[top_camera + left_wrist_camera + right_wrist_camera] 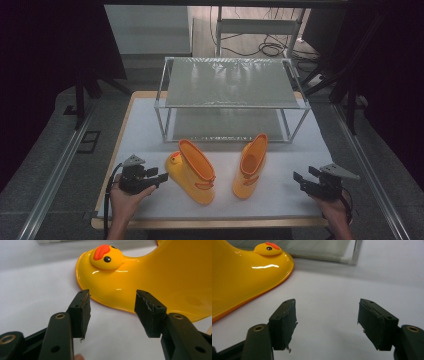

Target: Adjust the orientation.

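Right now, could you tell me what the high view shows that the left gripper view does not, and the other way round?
The high view takes in both yellow boots, the left boot and the right boot, the two-tier shelf rack behind them, and the right tool, open and apart from the right boot. The left gripper view gives the close detail: the duck face with its orange beak on the boot's toe, and the toe's edge lying just beyond the open jaws, untouched. Both show the left tool open, the left boot and the white table.

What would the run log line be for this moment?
left gripper: open, near left yellow rubber duck boot | right gripper: open, empty | boots: on table
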Action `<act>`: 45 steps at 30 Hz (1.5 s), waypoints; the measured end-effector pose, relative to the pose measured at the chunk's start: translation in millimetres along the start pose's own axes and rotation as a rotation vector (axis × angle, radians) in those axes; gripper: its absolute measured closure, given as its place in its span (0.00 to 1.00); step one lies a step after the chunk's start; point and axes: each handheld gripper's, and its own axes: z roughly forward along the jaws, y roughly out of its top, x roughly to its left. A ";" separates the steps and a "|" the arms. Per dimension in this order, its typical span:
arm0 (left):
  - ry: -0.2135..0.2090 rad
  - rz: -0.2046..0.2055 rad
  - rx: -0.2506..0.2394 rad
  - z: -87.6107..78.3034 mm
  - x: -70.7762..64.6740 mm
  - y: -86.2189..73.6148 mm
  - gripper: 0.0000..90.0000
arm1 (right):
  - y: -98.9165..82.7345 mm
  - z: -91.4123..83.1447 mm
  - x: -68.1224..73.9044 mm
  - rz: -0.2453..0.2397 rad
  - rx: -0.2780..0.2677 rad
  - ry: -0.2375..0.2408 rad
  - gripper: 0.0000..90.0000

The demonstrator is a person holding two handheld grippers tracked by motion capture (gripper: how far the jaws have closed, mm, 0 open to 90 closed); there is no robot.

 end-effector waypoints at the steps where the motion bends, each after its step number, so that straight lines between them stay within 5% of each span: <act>1: 0.000 0.000 0.000 0.0 0.0 0.0 0.54 | -0.2 0.0 0.2 0.002 -0.005 0.002 0.36; 7: 0.005 -0.003 -0.013 1.3 -6.3 -3.6 0.86 | -0.4 -2.2 3.5 0.001 -0.032 0.024 0.37; 11: -0.004 0.018 0.001 -0.4 -17.7 -6.8 0.96 | -2.0 -1.4 1.9 0.009 -0.028 0.013 0.37; 18: 0.008 0.085 -0.014 0.7 -44.4 -25.8 0.98 | -4.7 1.1 -2.7 0.015 -0.019 -0.022 0.39; 23: -0.040 0.123 -0.017 5.5 -66.3 -34.8 0.99 | -4.0 1.2 -2.4 0.017 -0.026 -0.025 0.39; 29: -0.060 0.239 -0.011 29.7 -118.4 -45.4 0.99 | -4.4 2.0 -0.9 0.027 -0.019 -0.024 0.39; 37: -0.057 0.308 -0.008 59.2 -155.0 -49.6 0.98 | -5.6 4.7 1.2 0.024 -0.006 -0.019 0.40; 41: -0.026 0.350 0.003 70.0 -167.3 -49.6 0.98 | -5.9 5.2 2.2 0.017 -0.001 -0.019 0.40; 45: 0.074 0.384 -0.044 75.6 -169.4 -41.0 0.98 | -6.3 4.8 2.5 0.020 -0.004 -0.020 0.40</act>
